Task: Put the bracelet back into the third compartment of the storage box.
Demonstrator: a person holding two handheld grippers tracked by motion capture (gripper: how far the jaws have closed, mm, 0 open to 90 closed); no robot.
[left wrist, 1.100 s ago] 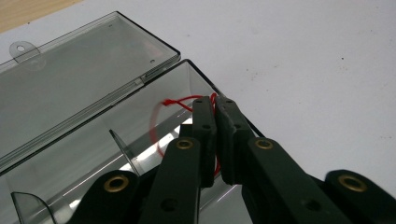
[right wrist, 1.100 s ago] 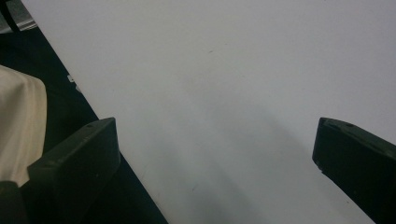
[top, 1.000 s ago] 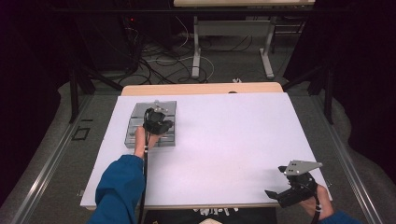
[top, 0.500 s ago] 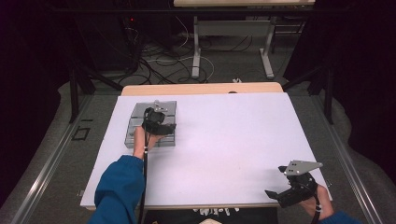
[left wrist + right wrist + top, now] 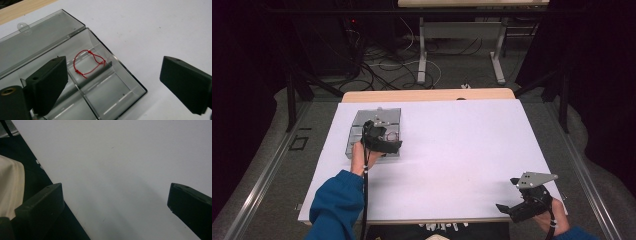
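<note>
Where the red string loop (image 5: pixel 88 62) lies, in an end compartment of the clear plastic box (image 5: pixel 125 93) next to the hinge of its lid, it rests flat on the floor of that compartment, close by a divider wall, with nothing touching it. The box sits with its lid (image 5: pixel 37 40) folded back flat on the white worktop (image 5: pixel 462 150), at the far left part of it as the high view shows. Above the box hangs the left gripper (image 5: pixel 113 82); its jaws have just been opening and now stand wide apart, with the string well below and between them but not pinched by either pad. In the high view the left gripper (image 5: pixel 379 140) hovers over the near half of the box (image 5: pixel 362 130), held by a hand with a blue sleeve (image 5: pixel 337 205). Well apart from all this, the right gripper (image 5: pixel 524 205) rests at the near right corner of the worktop, its jaws spread wide and holding nothing, over the bare white surface beside the worktop's edge.
</note>
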